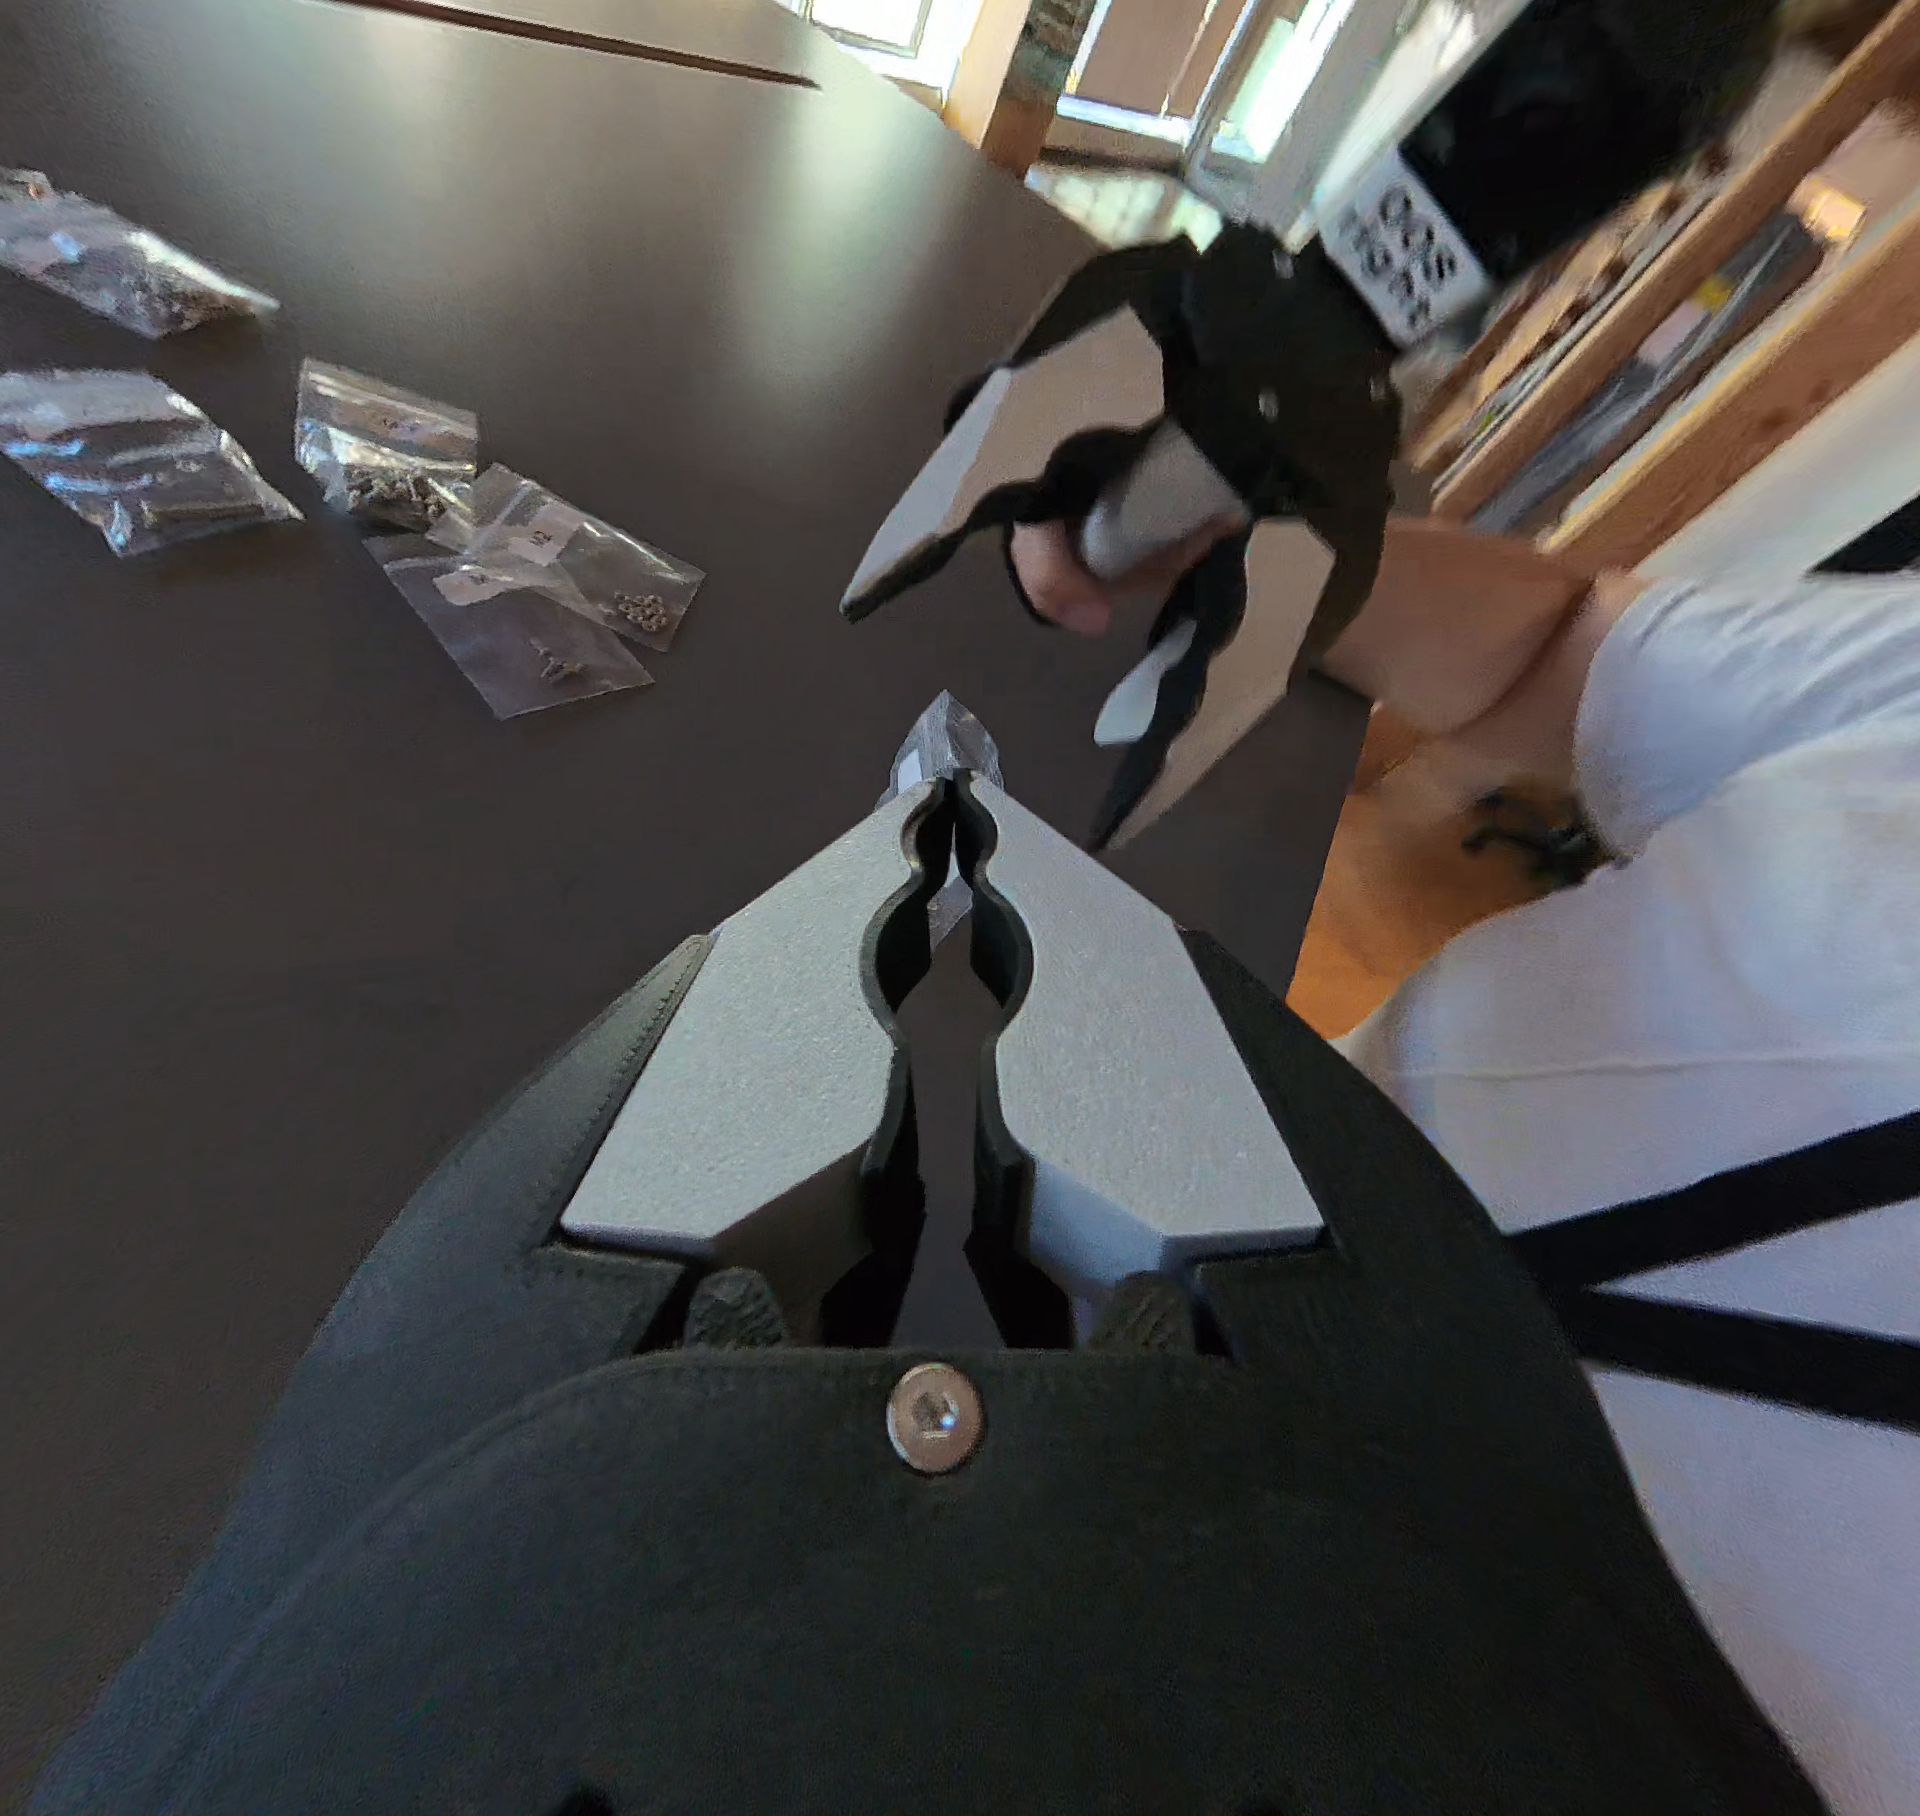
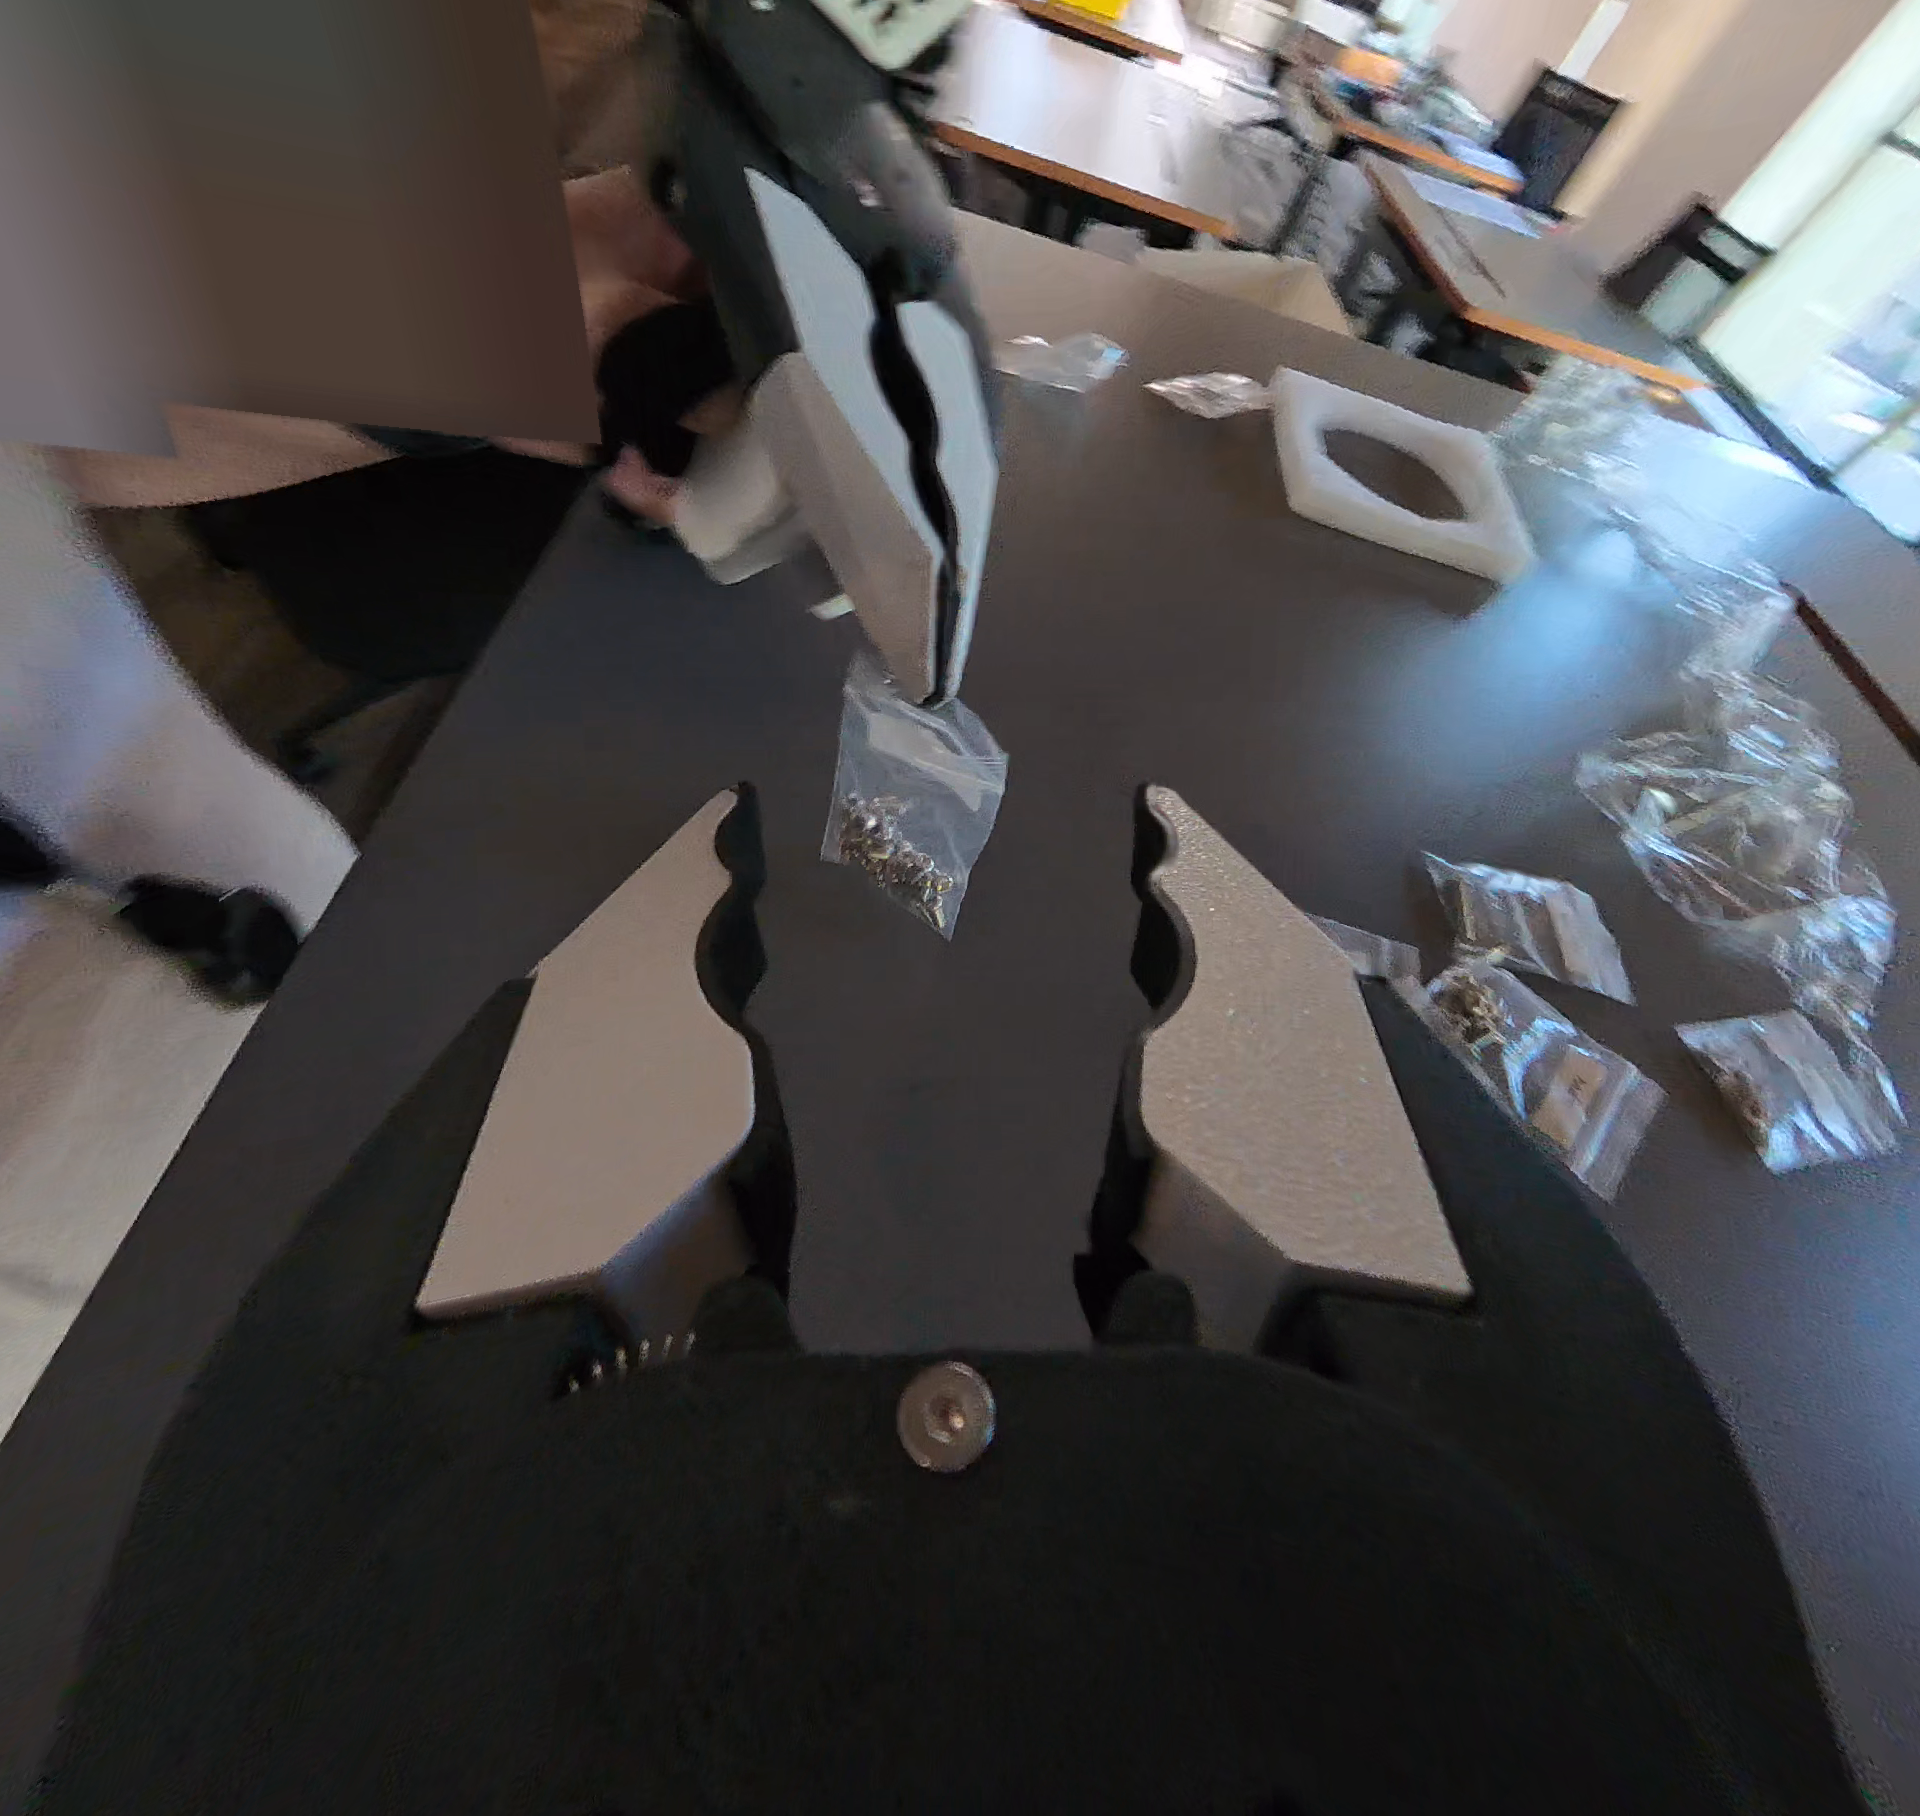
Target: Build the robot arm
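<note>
Fingers (image 1: 1101, 966) of the left gripper (image 1: 954, 787) are pressed together on the top edge of a small clear bag (image 2: 914, 810), which holds a cluster of small metal screws at its bottom and hangs free above the dark table (image 2: 1195, 623). In the left wrist view only the pinched corner of this bag protrudes past the fingertips. Fingers (image 2: 1288, 1060) of the right gripper (image 2: 945, 821) are spread wide apart and hold nothing; the hanging bag lies ahead of them, roughly in line with the gap and apart from both. In the left wrist view the right gripper appears up and to the right, above the table edge, with a hand (image 1: 1070, 571) on its grip. Several more clear bags (image 1: 540, 561) of small hardware lie flat on the table to the left in the left wrist view, some overlapping. In the right wrist view these bags spread along the right side, near a heap of crumpled clear plastic (image 2: 1745, 810). A white foam frame (image 2: 1403, 509) with an open centre lies flat farther back on the table. A person in a white garment (image 1: 1662, 1091) stands at the table edge.
</note>
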`<move>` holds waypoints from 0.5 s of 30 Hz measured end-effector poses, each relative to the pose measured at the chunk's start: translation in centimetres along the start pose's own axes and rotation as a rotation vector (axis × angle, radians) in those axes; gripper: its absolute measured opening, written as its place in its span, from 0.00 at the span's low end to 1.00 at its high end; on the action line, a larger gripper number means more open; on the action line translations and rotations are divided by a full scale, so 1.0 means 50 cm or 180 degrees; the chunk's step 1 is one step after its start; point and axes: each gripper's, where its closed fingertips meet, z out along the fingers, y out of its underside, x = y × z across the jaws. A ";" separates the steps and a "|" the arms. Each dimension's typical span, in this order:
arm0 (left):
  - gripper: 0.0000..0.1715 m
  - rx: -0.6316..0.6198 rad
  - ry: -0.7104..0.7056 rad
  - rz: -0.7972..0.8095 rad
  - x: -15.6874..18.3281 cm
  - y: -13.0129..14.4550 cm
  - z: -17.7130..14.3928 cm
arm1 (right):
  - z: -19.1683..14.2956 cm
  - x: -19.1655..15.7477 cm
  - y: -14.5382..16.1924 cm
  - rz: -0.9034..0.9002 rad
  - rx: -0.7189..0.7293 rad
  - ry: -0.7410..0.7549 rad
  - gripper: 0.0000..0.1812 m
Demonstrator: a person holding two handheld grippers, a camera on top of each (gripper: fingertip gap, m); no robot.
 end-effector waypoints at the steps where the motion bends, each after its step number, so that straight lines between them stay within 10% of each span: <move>1: 0.00 0.0087 0.0071 -0.0187 -0.002 -0.006 0.000 | 0.008 0.003 -0.002 0.0033 -0.0029 0.0100 0.40; 15: 0.00 0.0552 0.0170 -0.1158 -0.034 -0.035 0.025 | 0.055 0.053 0.023 0.0706 -0.0287 0.0833 0.25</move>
